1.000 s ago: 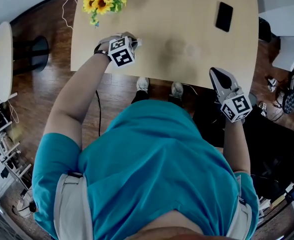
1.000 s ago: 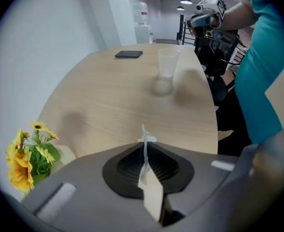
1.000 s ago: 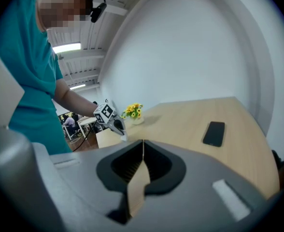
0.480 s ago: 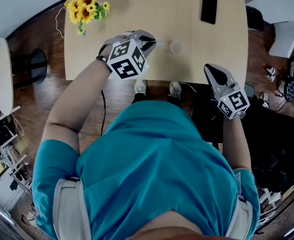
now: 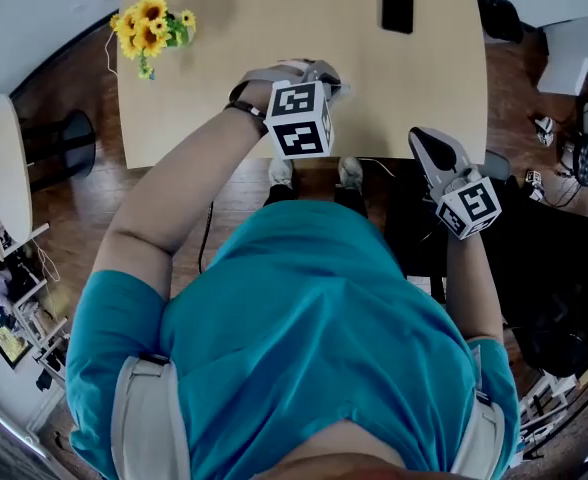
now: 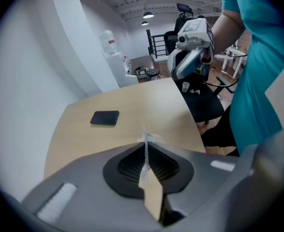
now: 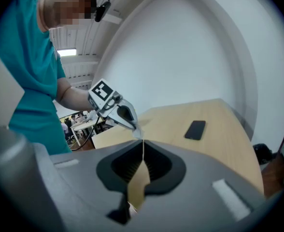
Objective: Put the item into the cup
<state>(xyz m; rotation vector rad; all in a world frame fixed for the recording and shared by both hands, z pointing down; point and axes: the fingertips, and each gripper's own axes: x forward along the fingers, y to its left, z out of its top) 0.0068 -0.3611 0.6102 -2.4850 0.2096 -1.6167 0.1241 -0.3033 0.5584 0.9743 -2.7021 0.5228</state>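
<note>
The left claw [image 6: 146, 140] is shut tight on a thin white item [image 6: 145, 154], up over the tabletop [image 6: 132, 105]. The right claw [image 7: 143, 146] is shut with nothing in it.

Overhead head view; two low gripper views across the shared table [image 5: 234, 28].

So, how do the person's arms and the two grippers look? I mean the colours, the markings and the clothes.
The left gripper and the right gripper each have a grey claw with black ribbed pads. Each carries a white cube with black square markers. The person wears a teal short-sleeved shirt and a dark wristband on the left wrist.
</note>
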